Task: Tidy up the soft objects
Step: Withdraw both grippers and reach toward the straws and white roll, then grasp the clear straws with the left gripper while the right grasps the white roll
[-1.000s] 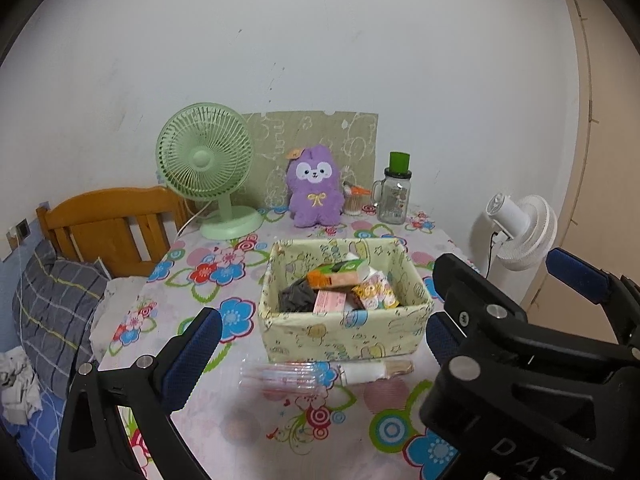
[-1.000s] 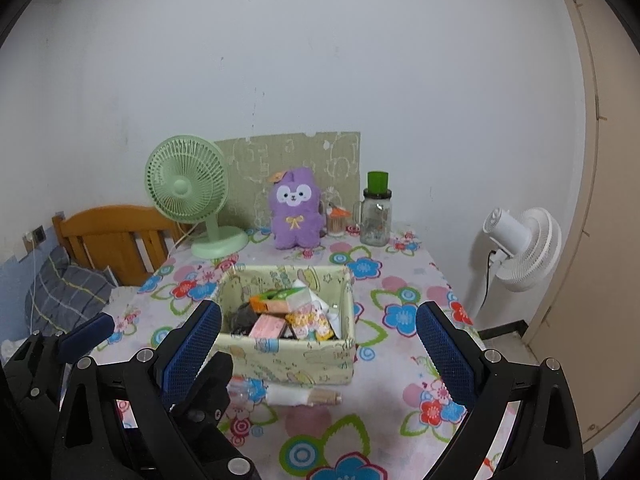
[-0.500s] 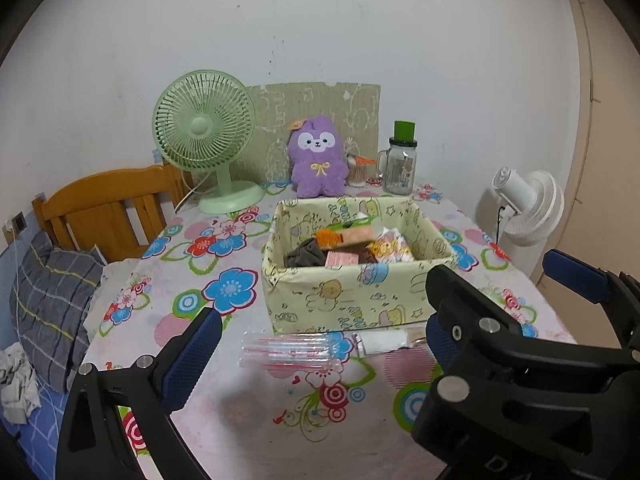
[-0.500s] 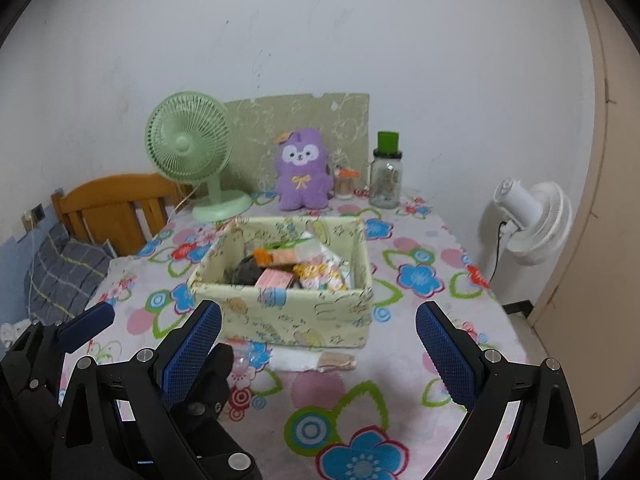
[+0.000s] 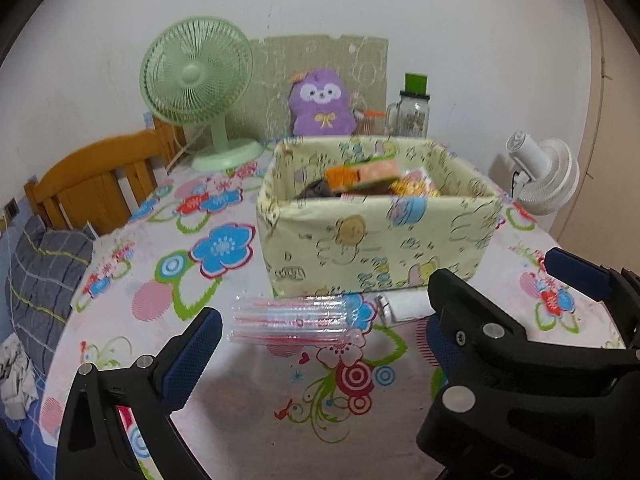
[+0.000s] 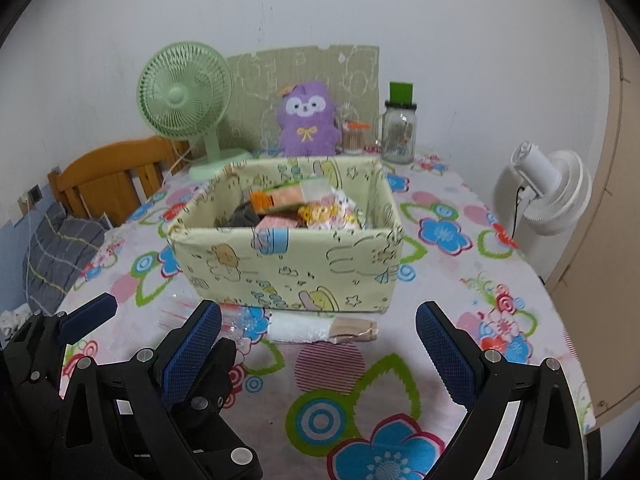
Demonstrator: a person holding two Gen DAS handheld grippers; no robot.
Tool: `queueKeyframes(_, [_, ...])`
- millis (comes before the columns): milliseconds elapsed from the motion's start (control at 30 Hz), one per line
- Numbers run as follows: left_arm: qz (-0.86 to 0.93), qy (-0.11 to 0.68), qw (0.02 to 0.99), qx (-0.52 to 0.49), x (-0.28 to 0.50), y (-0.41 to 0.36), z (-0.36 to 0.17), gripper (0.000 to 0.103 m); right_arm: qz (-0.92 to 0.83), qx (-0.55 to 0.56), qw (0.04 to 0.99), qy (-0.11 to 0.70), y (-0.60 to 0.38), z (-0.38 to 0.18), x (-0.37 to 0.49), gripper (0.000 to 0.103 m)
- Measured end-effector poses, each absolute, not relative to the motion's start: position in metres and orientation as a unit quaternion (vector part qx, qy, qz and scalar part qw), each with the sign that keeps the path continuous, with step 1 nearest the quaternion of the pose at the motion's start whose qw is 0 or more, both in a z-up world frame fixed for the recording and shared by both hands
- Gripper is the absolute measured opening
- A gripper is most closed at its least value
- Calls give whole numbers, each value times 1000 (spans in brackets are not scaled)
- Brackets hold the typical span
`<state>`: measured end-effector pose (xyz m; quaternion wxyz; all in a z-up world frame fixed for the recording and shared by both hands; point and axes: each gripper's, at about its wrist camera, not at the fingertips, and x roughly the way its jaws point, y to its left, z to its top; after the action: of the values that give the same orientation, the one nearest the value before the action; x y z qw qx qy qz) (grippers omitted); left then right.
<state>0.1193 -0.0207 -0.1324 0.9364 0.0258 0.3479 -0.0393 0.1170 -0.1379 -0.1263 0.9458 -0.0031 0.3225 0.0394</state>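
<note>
Both grippers hover low over the near edge of a table (image 6: 448, 288) covered in a flowered cloth. Left gripper (image 5: 316, 344): jaws spread wide, nothing between the blue pads; in its own view the right-hand pad is partly hidden behind the black frame of the other tool. Right gripper (image 6: 318, 352): jaws equally wide apart, empty. A pale yellow fabric box (image 6: 288, 272) with cartoon print sits mid-table, just beyond both grippers. Inside it lies a jumble of small soft items (image 6: 304, 208): an orange piece, a pink packet, a dark one, a yellow patterned one; exact kinds are not readable. On the cloth against the near wall of the box lies a clear plastic sleeve of red-striped straws (image 5: 296, 318), and to its right, end to end with it, a white wrapped roll (image 6: 304, 328) with a tan end. At the far edge, from left to right: a green desk fan (image 6: 184, 96), a purple plush toy (image 6: 306, 120) leaning against a cardboard sheet (image 6: 304, 64), a small orange-lidded holder (image 6: 354, 136), a glass jar (image 6: 398, 136) with a green cap. A wooden chair (image 5: 96, 184) stands on the left, and a white fan (image 6: 556, 192) stands off the table's right side.
</note>
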Motion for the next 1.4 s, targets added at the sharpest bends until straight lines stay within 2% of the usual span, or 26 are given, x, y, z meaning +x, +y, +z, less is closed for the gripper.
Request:
queueKeyframes(500, [-24,415,909,17,158,-8,-180,101,35,0,925,378,-130,-172,158,99])
queueKeyframes(933, [-18,437,898,38,176,-13,-188,102,36,15,915,401,-135,-186,181,99])
queueKeyframes(1167, [-30,431,901,43,170,-15,-187,92,41,16,910,413,-131,-192,185,99])
queueKeyframes(1367, [-39,426,902,49,168,-17,-186,87,46,20,906,421,-127,-196,189,89])
queueKeyframes(1400, [-40,426,903,48,168,-16,-186,87,45,21,906,421,-127,-196,190,84])
